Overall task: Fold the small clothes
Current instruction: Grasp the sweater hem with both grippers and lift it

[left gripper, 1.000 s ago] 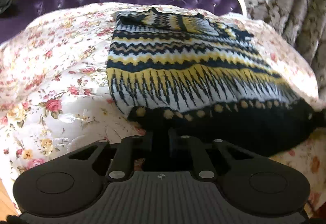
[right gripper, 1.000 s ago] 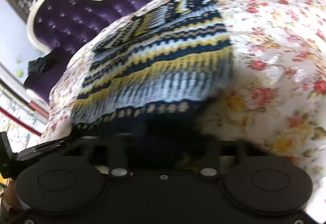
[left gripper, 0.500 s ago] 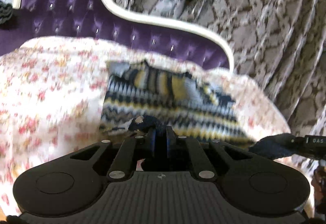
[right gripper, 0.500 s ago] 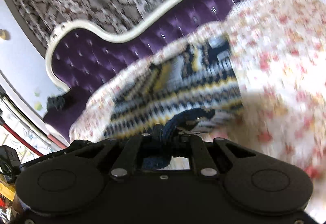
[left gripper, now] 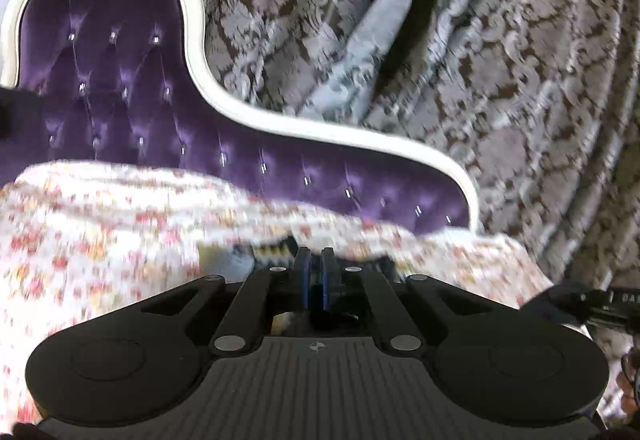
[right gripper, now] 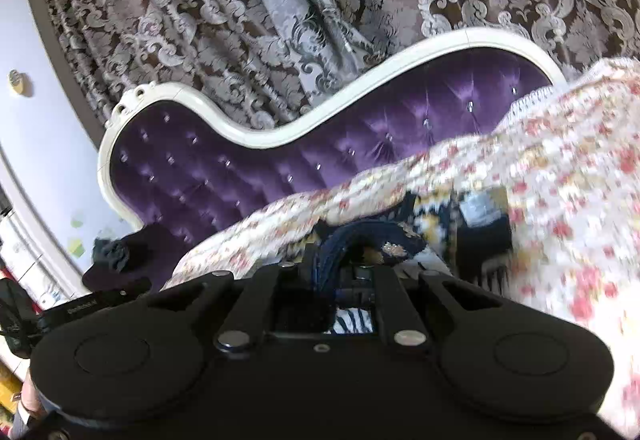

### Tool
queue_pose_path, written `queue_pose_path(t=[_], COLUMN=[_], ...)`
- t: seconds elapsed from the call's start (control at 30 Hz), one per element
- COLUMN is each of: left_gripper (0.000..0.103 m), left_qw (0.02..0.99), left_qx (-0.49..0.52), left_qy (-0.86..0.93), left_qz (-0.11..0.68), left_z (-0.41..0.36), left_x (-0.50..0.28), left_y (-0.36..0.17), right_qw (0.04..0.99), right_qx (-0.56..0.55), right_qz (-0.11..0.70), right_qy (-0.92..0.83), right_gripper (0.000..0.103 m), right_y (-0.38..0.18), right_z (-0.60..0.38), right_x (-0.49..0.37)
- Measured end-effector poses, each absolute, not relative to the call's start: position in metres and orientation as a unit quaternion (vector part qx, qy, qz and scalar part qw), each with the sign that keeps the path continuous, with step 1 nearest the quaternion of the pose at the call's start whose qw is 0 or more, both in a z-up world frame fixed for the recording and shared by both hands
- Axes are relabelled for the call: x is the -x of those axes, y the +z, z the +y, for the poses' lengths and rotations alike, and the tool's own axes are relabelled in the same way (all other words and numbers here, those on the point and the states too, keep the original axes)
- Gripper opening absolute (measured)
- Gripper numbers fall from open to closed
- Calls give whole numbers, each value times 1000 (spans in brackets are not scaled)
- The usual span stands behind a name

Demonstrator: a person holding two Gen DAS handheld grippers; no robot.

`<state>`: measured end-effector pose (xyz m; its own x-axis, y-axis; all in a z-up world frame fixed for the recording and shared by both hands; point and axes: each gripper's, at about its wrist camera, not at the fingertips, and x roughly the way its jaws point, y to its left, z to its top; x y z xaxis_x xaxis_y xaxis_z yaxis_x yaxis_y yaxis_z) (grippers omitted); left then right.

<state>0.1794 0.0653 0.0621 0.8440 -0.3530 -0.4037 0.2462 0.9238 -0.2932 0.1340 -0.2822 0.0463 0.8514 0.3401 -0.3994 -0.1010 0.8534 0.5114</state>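
While both my views tilt up toward the headboard (left gripper: 120, 88), my left gripper (left gripper: 314, 260) sits pinched shut on the sweater's (right gripper: 440, 216) dark hem, and my right gripper (right gripper: 332, 252) clamps a navy ribbed fold. That patterned sweater lies at twelve o'clock on the floral bedspread (right gripper: 560, 180). Damask curtains (left gripper: 480, 60) fill the backdrop; each gripper body blocks my lower view.

**Left wrist: jaws pinched, hem up**

My left gripper (left gripper: 314, 260) is pinched closed on dark cloth, blurred. A sliver of sweater (left gripper: 272, 250) shows past it on the floral cover (left gripper: 100, 232). Purple sofa (left gripper: 120, 112) and curtain (left gripper: 500, 60) behind.
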Motion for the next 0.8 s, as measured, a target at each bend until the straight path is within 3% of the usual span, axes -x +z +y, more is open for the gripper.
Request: queue_pose_path(t=[0.27, 0.3, 0.33, 0.4, 0.5, 0.8], left_gripper=[8, 13, 26, 38, 44, 47], left_qw=[957, 955, 952, 941, 921, 898], left_qx=[81, 77, 72, 59, 26, -105], left_qy=[-141, -139, -139, -148, -171, -216], left_qz=[242, 251, 263, 298, 350, 369], left_z=[59, 60, 60, 58, 50, 2], left_x=[-241, -247, -251, -260, -268, -273], left_y=[45, 38, 32, 16, -9, -46], right_qw=[929, 928, 926, 923, 914, 906], right_qx=[-240, -240, -242, -246, -258, -261], right_qz=[268, 273, 278, 290, 308, 327], right_qy=[87, 83, 77, 67, 56, 53], right_gripper=[17, 17, 17, 17, 17, 17], right_y=[13, 7, -1, -13, -33, -49], right_z=[-294, -296, -298, -301, -305, -312], right_x=[-214, -224, -233, -246, -256, -253])
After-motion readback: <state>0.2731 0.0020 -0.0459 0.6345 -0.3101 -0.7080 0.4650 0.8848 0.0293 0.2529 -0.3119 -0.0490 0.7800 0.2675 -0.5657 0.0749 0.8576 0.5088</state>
